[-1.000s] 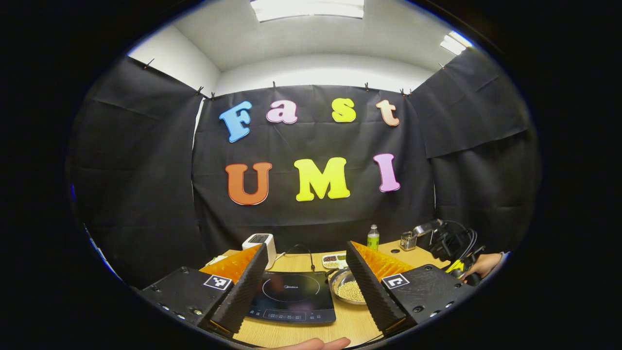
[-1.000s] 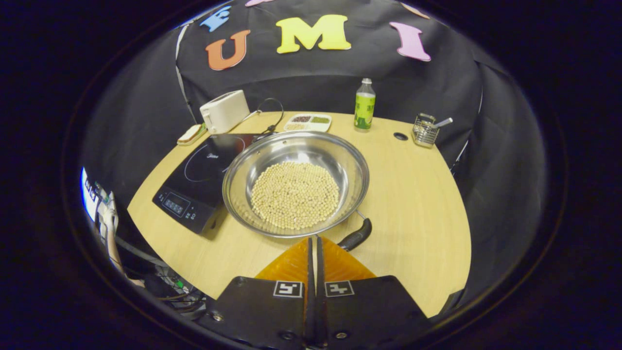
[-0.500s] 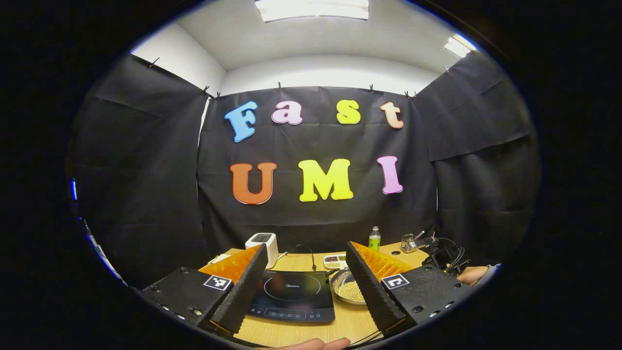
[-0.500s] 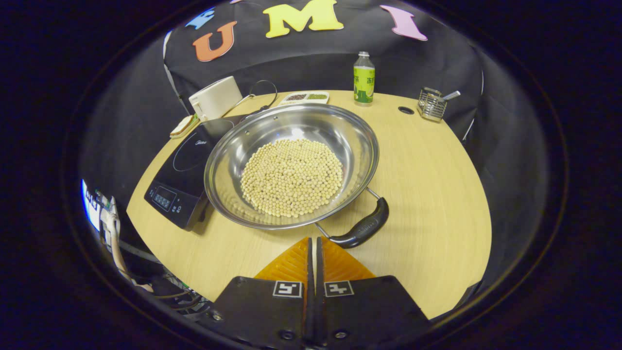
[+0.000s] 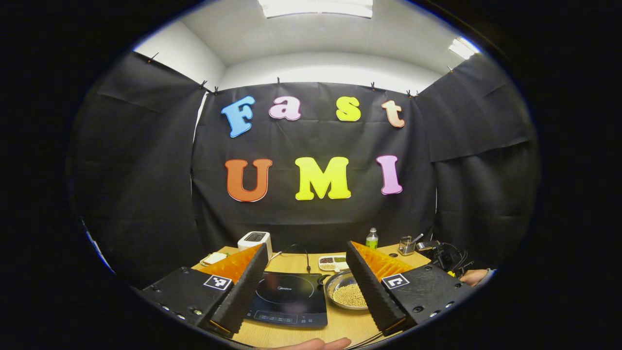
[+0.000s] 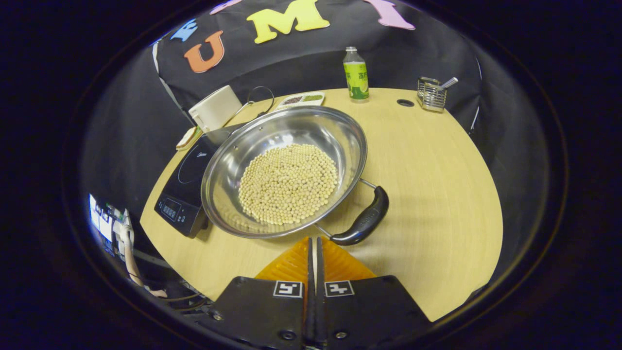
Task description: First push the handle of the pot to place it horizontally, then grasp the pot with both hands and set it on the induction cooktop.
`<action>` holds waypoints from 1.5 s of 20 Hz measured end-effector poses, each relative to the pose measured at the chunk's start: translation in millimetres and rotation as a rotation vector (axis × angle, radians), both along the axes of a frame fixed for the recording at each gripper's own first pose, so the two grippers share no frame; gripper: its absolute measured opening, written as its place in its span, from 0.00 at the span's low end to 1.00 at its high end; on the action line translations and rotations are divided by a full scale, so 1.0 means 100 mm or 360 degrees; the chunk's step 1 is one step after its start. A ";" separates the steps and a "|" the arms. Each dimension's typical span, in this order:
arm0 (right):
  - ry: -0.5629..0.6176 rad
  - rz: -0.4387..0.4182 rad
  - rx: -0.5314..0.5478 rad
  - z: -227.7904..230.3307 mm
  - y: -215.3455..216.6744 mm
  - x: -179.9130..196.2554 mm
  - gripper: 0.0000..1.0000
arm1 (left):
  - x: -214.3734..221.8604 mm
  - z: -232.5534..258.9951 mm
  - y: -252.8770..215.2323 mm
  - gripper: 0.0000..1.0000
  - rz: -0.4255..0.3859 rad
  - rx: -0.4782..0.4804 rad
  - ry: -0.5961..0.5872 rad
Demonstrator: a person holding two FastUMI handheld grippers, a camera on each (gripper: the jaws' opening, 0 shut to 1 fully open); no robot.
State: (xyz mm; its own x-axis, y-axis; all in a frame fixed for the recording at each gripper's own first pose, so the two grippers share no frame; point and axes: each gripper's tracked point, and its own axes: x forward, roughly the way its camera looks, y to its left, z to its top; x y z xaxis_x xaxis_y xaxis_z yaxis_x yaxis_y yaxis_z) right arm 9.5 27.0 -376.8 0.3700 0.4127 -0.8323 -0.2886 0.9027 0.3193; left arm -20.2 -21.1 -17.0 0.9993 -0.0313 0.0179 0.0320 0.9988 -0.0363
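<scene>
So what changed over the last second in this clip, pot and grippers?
The pot handle swung from just in front of the right gripper out to its right, and the pot turned with it. Nothing was grasped or released. The right gripper stayed shut, the left gripper open and back from the cooktop.

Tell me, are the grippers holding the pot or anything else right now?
Nothing is held. The right gripper is shut and empty near the pot's handle; the left gripper is open above the table.
</scene>
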 end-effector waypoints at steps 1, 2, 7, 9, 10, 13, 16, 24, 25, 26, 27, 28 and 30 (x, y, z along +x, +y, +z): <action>0.0004 0.0006 0.0006 0.00 -0.02 0.03 0.04 | 0.06 0.00 0.01 0.96 0.0010 0.0002 0.0005; 0.0017 -0.0001 0.0018 0.00 -0.04 0.04 0.04 | 0.11 0.04 0.03 0.96 0.0029 0.0011 -0.0007; 0.0044 -0.0031 0.0064 -0.03 -0.17 0.19 0.01 | 0.46 0.16 0.09 0.96 0.0076 -0.0005 -0.0050; 0.0037 -0.0038 0.0046 -0.06 -0.24 0.29 0.04 | 0.56 0.16 0.14 0.96 0.0084 -0.0012 -0.0048; 0.0027 -0.0037 0.0028 -0.06 -0.27 0.34 0.00 | 0.61 0.17 0.18 0.96 0.0097 -0.0010 -0.0051; 0.0015 -0.0029 -0.0019 -0.11 -0.35 0.50 0.04 | 0.74 0.13 0.25 0.96 0.0136 -0.0026 -0.0047; -0.0002 -0.0046 -0.0064 -0.14 -0.42 0.68 0.00 | 0.84 0.01 0.22 0.96 0.0125 -0.0045 -0.0014; -0.0041 -0.0109 -0.0157 -0.30 -0.54 0.96 0.04 | 1.04 -0.38 0.21 0.96 0.0099 -0.0061 0.0132; -0.0043 -0.0133 -0.0148 -0.30 -0.56 1.00 0.04 | 1.06 -0.41 0.23 0.96 0.0107 -0.0045 0.0136; -0.0035 -0.0168 -0.0111 -0.29 -0.55 0.99 0.04 | 1.08 -0.44 0.21 0.96 0.0102 -0.0042 0.0142; -0.0027 -0.0220 -0.0069 -0.27 -0.56 1.00 0.04 | 1.11 -0.49 0.18 0.95 0.0091 -0.0054 0.0153; -0.0038 -0.0259 -0.0031 -0.25 -0.56 1.00 0.04 | 1.15 -0.57 0.15 0.95 0.0079 -0.0070 0.0172; -0.0083 -0.0307 -0.0002 -0.21 -0.62 0.99 0.04 | 1.22 -0.76 0.09 0.96 0.0061 -0.0097 0.0230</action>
State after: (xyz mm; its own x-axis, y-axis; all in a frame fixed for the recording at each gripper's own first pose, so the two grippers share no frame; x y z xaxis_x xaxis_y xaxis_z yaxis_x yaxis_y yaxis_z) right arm 108.1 -34.7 -397.8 0.4849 0.3287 -0.8105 -0.1264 0.9433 0.3069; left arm 102.2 -11.7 -92.7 0.9921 0.0034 -0.1254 -0.0158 0.9950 -0.0983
